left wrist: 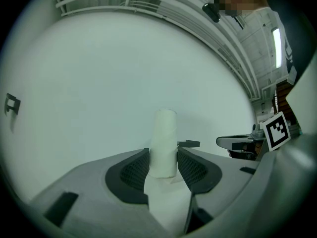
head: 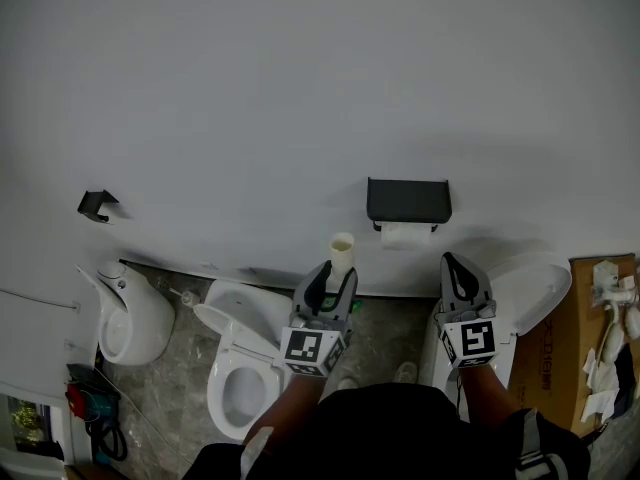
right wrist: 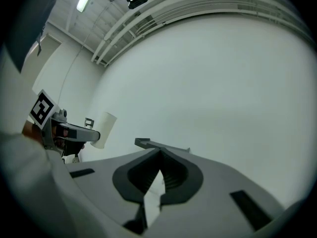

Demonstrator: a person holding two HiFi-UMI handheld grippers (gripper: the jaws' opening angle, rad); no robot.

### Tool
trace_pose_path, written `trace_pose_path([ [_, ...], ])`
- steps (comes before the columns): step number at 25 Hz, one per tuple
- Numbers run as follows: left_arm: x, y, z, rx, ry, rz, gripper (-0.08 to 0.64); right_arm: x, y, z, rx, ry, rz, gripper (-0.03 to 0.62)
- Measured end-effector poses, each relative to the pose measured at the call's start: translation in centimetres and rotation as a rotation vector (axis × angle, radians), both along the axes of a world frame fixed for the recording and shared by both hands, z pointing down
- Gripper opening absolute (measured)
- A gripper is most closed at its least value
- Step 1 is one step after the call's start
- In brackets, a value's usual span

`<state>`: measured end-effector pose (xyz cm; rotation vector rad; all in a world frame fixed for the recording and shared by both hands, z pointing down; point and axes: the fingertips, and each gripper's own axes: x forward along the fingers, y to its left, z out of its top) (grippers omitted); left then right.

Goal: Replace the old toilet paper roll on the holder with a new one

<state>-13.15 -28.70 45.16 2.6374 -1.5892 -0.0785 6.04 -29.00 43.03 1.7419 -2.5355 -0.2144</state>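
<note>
A black toilet paper holder point(head: 408, 200) is fixed to the white wall, and a white roll point(head: 405, 234) hangs under it. My left gripper point(head: 338, 271) is shut on a pale cardboard tube point(head: 342, 251), held upright to the left of the holder and lower down. In the left gripper view the tube point(left wrist: 164, 142) stands between the pads of that gripper point(left wrist: 163, 155), with a strip of paper point(left wrist: 166, 200) trailing below. My right gripper point(head: 455, 264) is just below the holder, to the right of the roll, its jaws shut. Nothing shows at the tips of the right gripper point(right wrist: 159, 153).
A toilet point(head: 240, 368) with its seat down stands below my left gripper. A white floor-standing fixture point(head: 130, 313) is further left. A second white lid point(head: 532, 293) and a cardboard box point(head: 592, 343) are at the right. A black hook point(head: 97, 205) is on the wall.
</note>
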Motion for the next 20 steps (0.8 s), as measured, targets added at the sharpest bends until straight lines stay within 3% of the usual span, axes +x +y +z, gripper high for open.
trace_pose_path([
  [20,-0.6,1.1,-0.1,-0.003,-0.012,-0.022,0.172,-1.0,0.3,-1.2,0.023,0.05,-0.02,0.002],
])
